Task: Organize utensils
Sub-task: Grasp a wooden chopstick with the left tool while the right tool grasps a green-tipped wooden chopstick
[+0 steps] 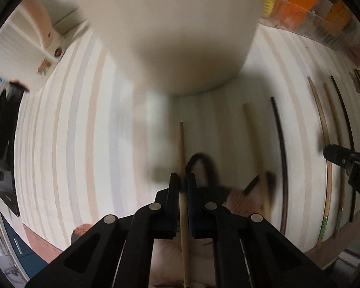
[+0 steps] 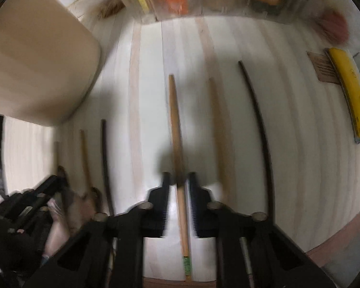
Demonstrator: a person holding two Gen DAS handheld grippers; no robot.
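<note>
The left gripper [image 1: 183,182] points down at the pale striped table mat [image 1: 84,132]. Its jaws are closed on a light wooden chopstick [image 1: 181,148], which passes between the pads at lower centre of the left wrist view. The long axis of this chopstick runs from the bottom edge of the frame up toward the large cream cylindrical container [image 1: 170,36] at upper centre, so the stick lies in line with the fingers, not across them.

The right gripper [image 2: 179,180] also points down. Its jaws are closed on a tan wooden chopstick with a green band [image 2: 176,124] near its lower end; the stick runs up the centre of the right wrist view, again parallel to the fingers.

Remaining sticks lie flat on the mat, side by side and apart: a second tan chopstick [image 2: 216,120] and a dark slender chopstick [image 2: 259,115] to the right of the held one.

The container stands in the upper left of the right wrist view and directly ahead in the left wrist view. Judged from this, the left gripper is nearer to it, and each stick must be tipped upright before insertion.
</note>
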